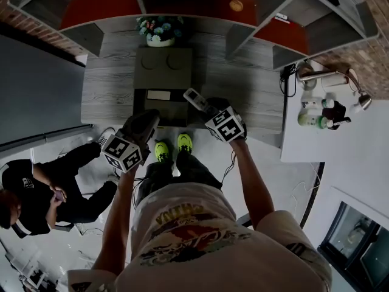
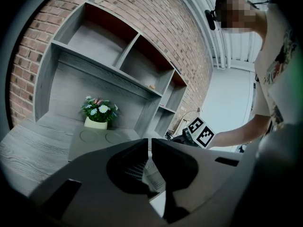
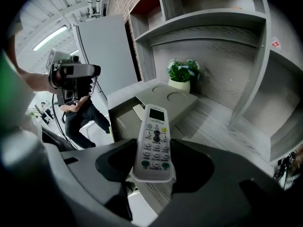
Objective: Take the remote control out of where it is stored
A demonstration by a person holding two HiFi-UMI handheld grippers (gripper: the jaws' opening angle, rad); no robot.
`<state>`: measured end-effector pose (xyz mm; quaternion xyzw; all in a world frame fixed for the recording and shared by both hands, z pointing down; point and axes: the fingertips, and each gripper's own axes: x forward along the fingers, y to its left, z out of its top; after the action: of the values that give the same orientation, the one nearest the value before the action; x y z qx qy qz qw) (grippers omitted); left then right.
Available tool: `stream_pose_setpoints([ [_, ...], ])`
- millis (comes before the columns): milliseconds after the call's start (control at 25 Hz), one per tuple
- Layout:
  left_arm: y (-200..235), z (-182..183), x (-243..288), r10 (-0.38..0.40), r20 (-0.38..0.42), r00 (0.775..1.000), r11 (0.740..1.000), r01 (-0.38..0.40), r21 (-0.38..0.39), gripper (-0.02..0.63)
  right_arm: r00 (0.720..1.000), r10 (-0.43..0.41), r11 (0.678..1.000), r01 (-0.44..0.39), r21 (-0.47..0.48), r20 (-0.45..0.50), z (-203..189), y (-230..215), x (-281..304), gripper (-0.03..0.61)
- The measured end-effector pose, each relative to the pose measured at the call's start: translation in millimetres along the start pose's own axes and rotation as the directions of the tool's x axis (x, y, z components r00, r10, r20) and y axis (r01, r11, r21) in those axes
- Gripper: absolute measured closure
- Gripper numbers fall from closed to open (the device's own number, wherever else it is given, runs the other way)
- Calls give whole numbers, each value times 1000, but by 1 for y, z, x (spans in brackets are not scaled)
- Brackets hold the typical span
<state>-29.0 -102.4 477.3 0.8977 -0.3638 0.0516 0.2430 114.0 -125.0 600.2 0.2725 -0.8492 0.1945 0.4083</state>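
A white remote control (image 3: 153, 143) with a small screen and several buttons lies between the jaws of my right gripper (image 3: 152, 167), which is shut on its lower end. In the head view the remote (image 1: 196, 100) points up-left from that gripper (image 1: 203, 106), above the open drawer (image 1: 159, 107) of a grey box (image 1: 163, 67) on the desk. A flat white item (image 1: 158, 94) lies in the drawer. My left gripper (image 1: 148, 121) hovers left of the drawer front; in its own view that gripper (image 2: 149, 144) has its jaws together and holds nothing.
A flower pot (image 1: 160, 36) stands behind the grey box, under the grey shelving (image 1: 182, 17). A white table (image 1: 340, 145) with bottles (image 1: 315, 121) and a lamp (image 1: 337, 76) stands to the right. A person (image 1: 36, 193) sits on the floor at left.
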Motion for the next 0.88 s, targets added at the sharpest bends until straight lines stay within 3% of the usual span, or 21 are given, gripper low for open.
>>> stream_pose_setpoints([
  [520,-13,-18,43,-12,-24,1000,999,11,-37,606,998,-12,998,17,63,-68,-60,-49,19,347],
  [880,-12,-22,47,14,-20,1000,998,-15,-54,606,995,3,998,4,69,-98,-72,-55,29,347],
])
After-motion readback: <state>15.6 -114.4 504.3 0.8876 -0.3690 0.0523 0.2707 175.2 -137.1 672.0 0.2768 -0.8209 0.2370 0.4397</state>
